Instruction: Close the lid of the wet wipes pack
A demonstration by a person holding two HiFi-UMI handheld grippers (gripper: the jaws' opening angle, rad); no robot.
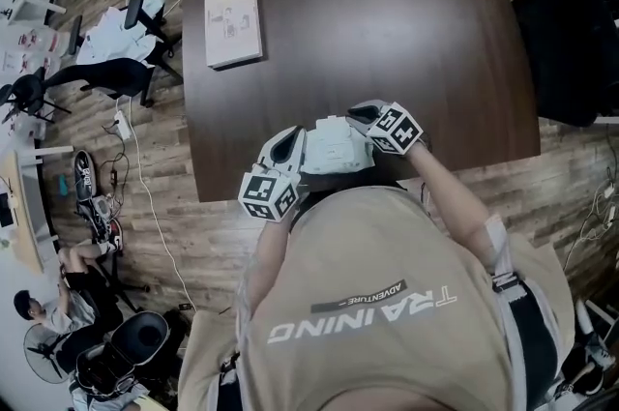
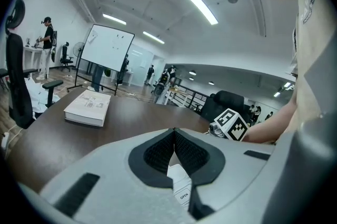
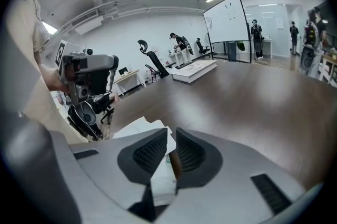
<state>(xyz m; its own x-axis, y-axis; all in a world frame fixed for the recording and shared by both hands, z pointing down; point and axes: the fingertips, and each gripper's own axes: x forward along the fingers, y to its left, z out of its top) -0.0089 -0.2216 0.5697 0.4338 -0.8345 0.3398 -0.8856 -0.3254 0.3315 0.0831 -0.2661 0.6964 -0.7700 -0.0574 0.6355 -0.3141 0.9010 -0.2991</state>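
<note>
**Head view.** The wet wipes pack lies at the near edge of the table, well apart from the book. The left gripper and the right gripper flank the pack, one at each end. The person's body cuts off the near table edge. The lid is too small here to tell whether it is up or down.

**Left gripper view.** The jaws stand narrow, with their tips meeting. A white lid tab printed "OPEN" sits in the gap between them. The jaws appear to be pinching the pack at this tab, though their own bulk hides the contact.

**Right gripper view.** The jaws stand narrow, with white pack material and a dark strip between them. This reads as a hold on the pack's other end.

**Progress.** The pack is braced at both ends. No view shows the lid seated, so judge the closing and pressing down as not yet confirmed.
</note>
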